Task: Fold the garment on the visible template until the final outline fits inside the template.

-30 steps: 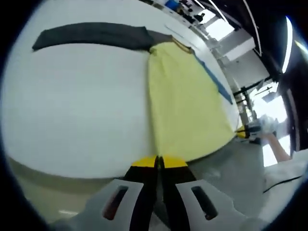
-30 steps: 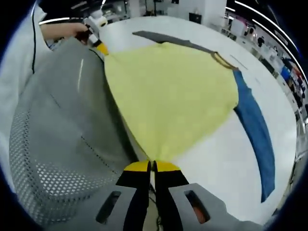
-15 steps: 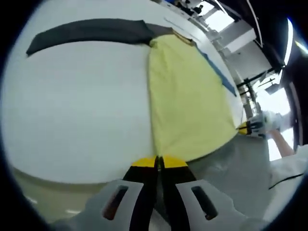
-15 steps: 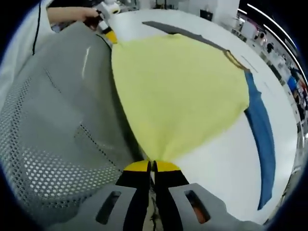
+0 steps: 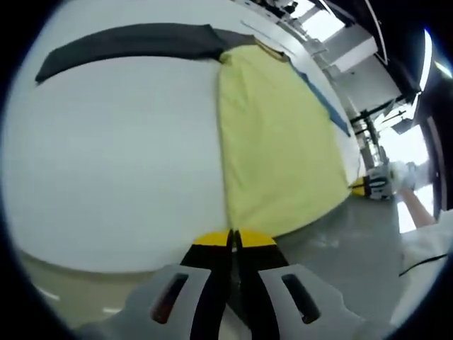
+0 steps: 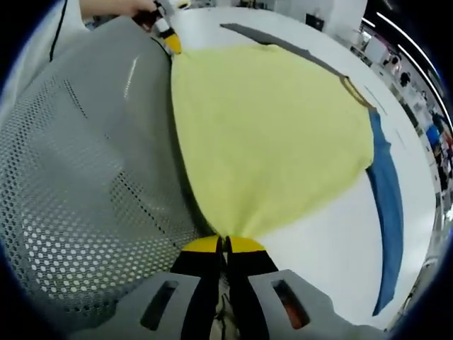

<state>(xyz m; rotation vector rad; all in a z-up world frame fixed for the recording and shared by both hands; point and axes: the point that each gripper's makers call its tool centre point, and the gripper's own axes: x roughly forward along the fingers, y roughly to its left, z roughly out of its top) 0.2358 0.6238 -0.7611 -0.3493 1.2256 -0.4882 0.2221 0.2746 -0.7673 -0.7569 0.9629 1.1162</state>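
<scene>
A: Both pinching hem corners of the soft yellow cotton garment (image 6: 269, 134), left gripper (image 5: 233, 239) and right gripper (image 6: 224, 244) clamped tight at the white round table (image 5: 106, 163) edge.

B: Best lifting evenly, hem taut, folding toward the far collar between the dark grey sleeve (image 5: 127, 44) and the blue sleeve (image 6: 388, 205).

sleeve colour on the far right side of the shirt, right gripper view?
Blue sleeve; clearest in the right gripper view.

Over the last second I have drawn my right gripper (image 6: 226, 244) and left gripper (image 5: 233, 238), each clamped on a hem corner of the yellow garment (image 6: 269, 134), farther back from the white table (image 5: 106, 156).
</scene>
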